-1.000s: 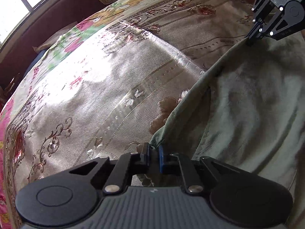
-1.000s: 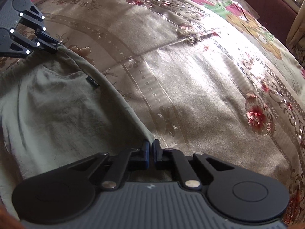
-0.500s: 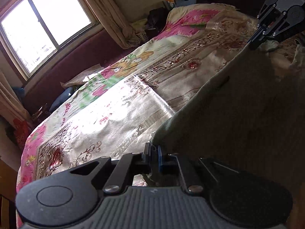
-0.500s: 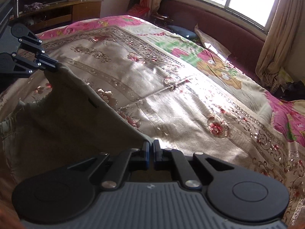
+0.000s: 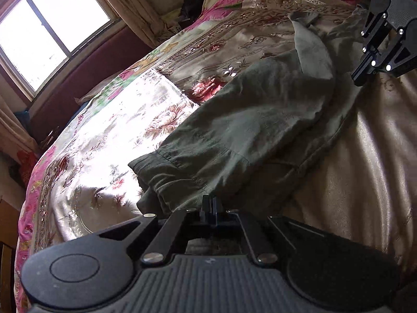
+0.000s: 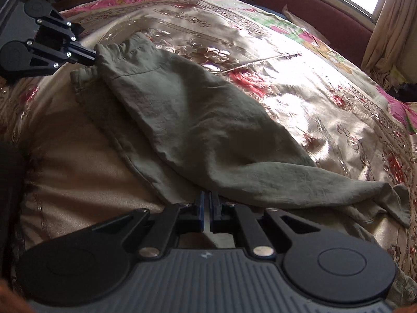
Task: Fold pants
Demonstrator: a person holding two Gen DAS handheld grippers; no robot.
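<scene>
Olive-green pants [image 5: 255, 120] lie on the bed, one half folded over the other, also seen in the right wrist view [image 6: 198, 120]. My left gripper [image 5: 209, 207] is shut on the elastic waistband end; it shows from the right wrist view [image 6: 92, 56] pinching the gathered band. My right gripper [image 6: 206, 203] is nearly closed on the near edge of the pants at the leg end; it shows in the left wrist view [image 5: 358, 78] at the fabric's edge. The leg cuffs [image 6: 398, 203] trail to the right.
The bed carries a shiny floral cover [image 6: 299, 83] with a pink border. A maroon bench [image 5: 86, 78] and a window [image 5: 47, 34] with curtains stand beyond the bed. A dark object [image 6: 10, 172] sits at the left edge.
Both grippers have carried the held edge up and over, then down. The pants now lie folded lengthwise on the bed instead of hanging stretched between the grippers.
</scene>
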